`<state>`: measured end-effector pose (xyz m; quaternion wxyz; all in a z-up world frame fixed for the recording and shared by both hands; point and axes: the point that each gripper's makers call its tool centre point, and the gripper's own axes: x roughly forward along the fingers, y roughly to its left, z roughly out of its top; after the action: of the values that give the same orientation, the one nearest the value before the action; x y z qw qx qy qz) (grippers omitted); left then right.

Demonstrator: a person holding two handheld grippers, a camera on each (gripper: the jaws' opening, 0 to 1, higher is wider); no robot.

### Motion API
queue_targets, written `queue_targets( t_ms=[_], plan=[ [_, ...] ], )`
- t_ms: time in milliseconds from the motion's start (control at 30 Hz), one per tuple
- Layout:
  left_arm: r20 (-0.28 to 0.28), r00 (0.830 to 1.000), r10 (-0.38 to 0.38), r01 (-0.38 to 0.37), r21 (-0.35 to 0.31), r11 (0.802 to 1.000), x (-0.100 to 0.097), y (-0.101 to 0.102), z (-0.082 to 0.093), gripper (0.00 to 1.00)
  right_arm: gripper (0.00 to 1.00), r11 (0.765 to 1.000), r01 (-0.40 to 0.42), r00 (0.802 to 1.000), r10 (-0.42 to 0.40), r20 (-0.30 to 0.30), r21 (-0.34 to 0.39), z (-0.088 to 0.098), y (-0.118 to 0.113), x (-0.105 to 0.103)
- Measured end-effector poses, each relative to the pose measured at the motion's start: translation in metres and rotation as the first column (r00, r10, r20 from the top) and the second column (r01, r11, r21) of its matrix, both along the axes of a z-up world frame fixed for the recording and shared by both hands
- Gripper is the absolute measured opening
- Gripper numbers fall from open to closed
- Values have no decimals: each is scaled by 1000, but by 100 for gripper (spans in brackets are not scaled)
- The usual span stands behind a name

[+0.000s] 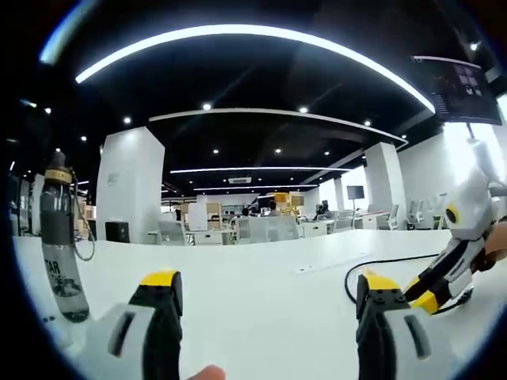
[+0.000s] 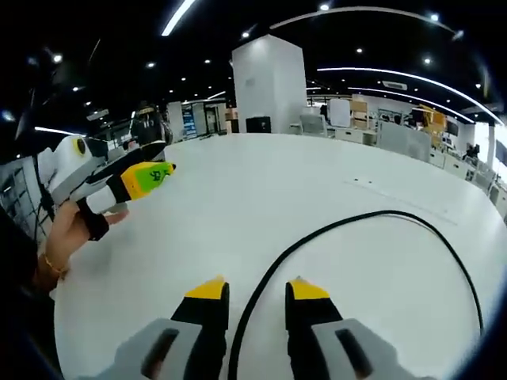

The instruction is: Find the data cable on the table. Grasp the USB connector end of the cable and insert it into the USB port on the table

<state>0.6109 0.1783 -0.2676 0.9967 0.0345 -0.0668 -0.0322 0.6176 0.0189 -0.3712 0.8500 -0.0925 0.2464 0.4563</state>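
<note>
A black data cable lies in a long loop on the white table; neither of its ends is visible. One stretch of it runs between the jaws of my right gripper, which stand apart around it without pinching. My left gripper is wide open over bare table, holding nothing. In the left gripper view, the right gripper comes in low from the right, over the cable. A small flush plate sits in the table top beyond the loop; whether it holds a port is too small to tell.
A clear bottle with a dark label stands upright at the table's left edge. A hand holds the left gripper out over the table's left side. Office desks, chairs and a white pillar lie beyond the table.
</note>
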Motion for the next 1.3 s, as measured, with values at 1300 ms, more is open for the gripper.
queue_targets(
  t_ms=[1300],
  plan=[
    [-29,999,-18,19,12,1000,-2,-7,-11,90,6,995,95,995,-95,4,-14,-15,-1,4]
  ],
)
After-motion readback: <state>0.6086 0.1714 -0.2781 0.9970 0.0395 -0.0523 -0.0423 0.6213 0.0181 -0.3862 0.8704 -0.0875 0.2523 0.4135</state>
